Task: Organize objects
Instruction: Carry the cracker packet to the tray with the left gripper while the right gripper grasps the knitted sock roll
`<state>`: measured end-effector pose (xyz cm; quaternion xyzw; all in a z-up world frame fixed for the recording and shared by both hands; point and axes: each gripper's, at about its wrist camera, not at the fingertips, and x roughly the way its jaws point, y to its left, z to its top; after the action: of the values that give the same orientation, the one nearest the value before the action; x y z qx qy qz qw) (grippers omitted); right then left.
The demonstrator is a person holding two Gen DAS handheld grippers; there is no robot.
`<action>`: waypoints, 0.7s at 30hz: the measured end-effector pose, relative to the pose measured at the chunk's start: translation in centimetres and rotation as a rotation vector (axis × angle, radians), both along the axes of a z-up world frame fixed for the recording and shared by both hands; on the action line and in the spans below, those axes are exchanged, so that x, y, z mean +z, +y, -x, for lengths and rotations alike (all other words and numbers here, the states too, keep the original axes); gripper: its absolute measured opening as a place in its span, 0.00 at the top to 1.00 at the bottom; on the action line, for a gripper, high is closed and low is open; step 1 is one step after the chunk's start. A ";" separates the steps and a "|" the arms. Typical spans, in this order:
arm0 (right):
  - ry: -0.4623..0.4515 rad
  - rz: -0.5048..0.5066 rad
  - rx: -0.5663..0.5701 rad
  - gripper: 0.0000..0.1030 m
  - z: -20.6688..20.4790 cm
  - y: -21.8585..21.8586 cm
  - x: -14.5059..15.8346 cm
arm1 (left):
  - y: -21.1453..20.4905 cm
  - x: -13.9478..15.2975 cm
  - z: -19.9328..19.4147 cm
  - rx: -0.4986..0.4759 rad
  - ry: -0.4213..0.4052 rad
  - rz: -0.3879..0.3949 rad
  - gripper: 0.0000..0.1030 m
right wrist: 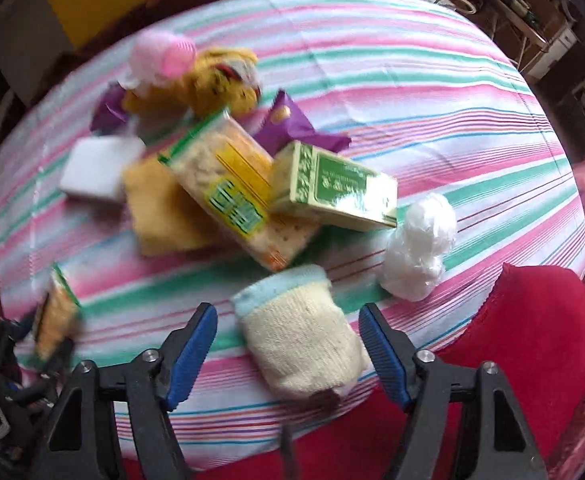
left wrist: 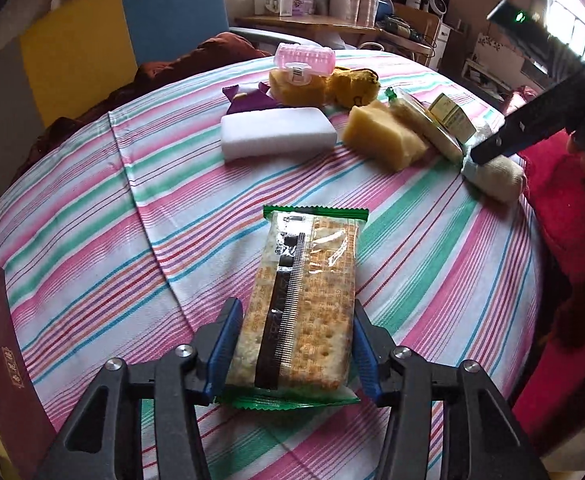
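Note:
My left gripper (left wrist: 294,316) is shut on a green-edged cracker pack (left wrist: 304,300), its blue pads against both long sides, just above the striped tablecloth (left wrist: 92,220). The pack also shows at the left of the right wrist view (right wrist: 54,320). My right gripper (right wrist: 288,328) is open, its jaws either side of a cream rolled sock (right wrist: 296,340) with a pale blue cuff, not touching it. The sock lies near the table's right edge (left wrist: 496,176), with the right gripper's dark body (left wrist: 532,120) over it.
A pile sits mid-table: white sponge block (left wrist: 276,132), yellow sponge (left wrist: 380,136), second cracker pack (right wrist: 232,184), green box (right wrist: 336,188), purple wrapper (right wrist: 292,124), yellow plush (right wrist: 220,80), pink roller (left wrist: 304,60), white plastic wad (right wrist: 420,252). A maroon box (left wrist: 0,356) stands left. Red cushion (right wrist: 532,352) lies right.

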<state>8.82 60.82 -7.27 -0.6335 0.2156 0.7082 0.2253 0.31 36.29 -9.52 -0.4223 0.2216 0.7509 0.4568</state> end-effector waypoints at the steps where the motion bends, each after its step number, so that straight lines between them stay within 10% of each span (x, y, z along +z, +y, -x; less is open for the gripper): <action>1: -0.022 0.003 0.007 0.37 0.1 0.0 -0.5 | -0.1 0.0 0.2 0.002 -0.007 -0.003 0.46; 7: -0.121 -0.054 0.077 0.41 1.1 -0.9 -1.7 | 0.1 -0.1 0.4 -0.007 -0.024 -0.014 0.39; 11: -0.103 -0.072 0.085 0.46 0.6 -1.2 -1.2 | -0.6 0.0 0.6 0.023 -0.009 -0.037 0.52; 21: 0.242 0.003 0.147 0.47 -0.4 -5.6 5.4 | -3.5 3.1 0.5 0.078 -0.007 -0.118 0.52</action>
<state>9.18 55.21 -1.92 -0.5577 0.1953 0.7937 0.1441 -0.20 32.79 -6.38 -0.4056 0.1586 0.7783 0.4523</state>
